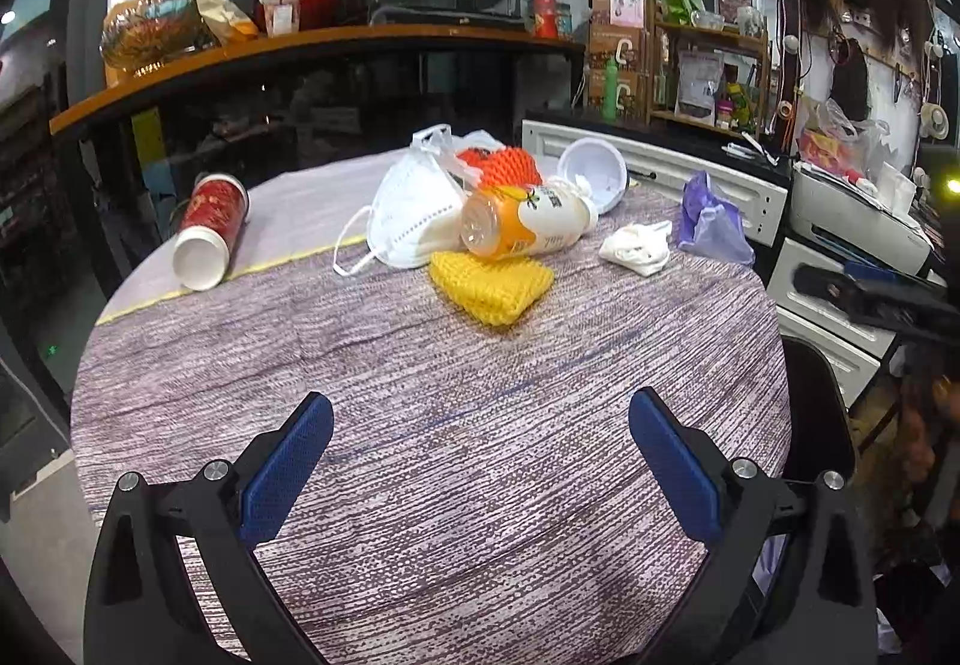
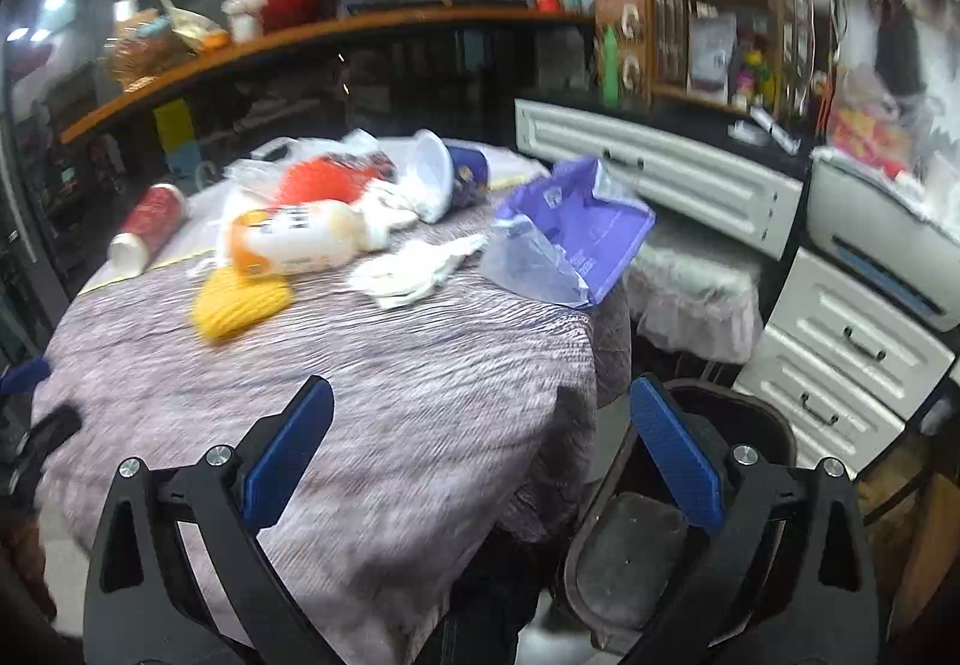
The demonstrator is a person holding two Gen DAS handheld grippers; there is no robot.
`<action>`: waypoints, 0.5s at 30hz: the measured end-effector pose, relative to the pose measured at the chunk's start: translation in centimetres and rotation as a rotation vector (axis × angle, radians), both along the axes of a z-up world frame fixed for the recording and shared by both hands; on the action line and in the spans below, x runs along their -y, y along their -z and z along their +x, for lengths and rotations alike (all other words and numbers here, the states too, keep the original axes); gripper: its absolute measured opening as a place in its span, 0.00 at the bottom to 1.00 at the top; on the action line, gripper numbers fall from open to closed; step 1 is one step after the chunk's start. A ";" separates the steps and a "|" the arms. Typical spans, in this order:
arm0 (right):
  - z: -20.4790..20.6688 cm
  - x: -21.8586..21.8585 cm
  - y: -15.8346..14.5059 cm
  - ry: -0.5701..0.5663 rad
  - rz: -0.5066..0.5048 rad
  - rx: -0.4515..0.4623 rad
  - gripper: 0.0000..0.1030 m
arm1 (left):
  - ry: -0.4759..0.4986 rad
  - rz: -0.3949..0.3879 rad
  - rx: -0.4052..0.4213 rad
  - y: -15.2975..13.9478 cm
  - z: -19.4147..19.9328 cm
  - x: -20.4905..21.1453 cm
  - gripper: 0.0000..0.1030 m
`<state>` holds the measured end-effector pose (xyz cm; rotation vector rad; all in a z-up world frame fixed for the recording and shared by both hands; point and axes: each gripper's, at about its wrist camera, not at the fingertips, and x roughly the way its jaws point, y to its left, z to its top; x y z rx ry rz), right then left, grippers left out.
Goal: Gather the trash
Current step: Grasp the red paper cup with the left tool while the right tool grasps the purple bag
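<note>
Purple-grey cloth covers surface (image 1: 450, 425); trash heaped at far side: bottle (image 1: 525, 221), mask (image 1: 408, 221), yellow net (image 1: 489, 287), red cup (image 1: 210, 227), tissue (image 1: 639, 245), purple bag (image 2: 570, 239).
Left tongs (image 1: 480, 461) spread wide, empty. Right tongs (image 2: 480, 461) likewise, over surface edge above dark bin (image 2: 660, 545).
Step, likely: approach before a pick.
Next: reach forward to an item, clamp, carry to bin.

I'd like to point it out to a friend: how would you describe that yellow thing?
On the round table, find the trash pile at its far side. The yellow knitted pad lies nearest you, under the tipped orange-and-white bottle. Nothing else there is yellow and woven.
</note>
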<state>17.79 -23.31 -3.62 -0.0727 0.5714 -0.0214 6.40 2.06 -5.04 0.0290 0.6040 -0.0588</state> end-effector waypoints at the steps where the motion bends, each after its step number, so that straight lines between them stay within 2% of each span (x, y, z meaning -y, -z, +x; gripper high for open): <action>1: 1.4 0.3 0.0 0.005 0.018 -0.011 0.95 | 0.002 -0.006 -0.015 0.2 0.3 -0.1 0.95; 9: 9.9 0.9 -0.7 0.067 0.004 -0.053 0.93 | 0.005 -0.010 -0.067 0.3 2.3 -0.7 0.95; 15: 14.7 1.5 -0.8 0.150 -0.023 -0.091 0.75 | 0.010 0.026 -0.056 -0.2 3.7 -0.9 0.95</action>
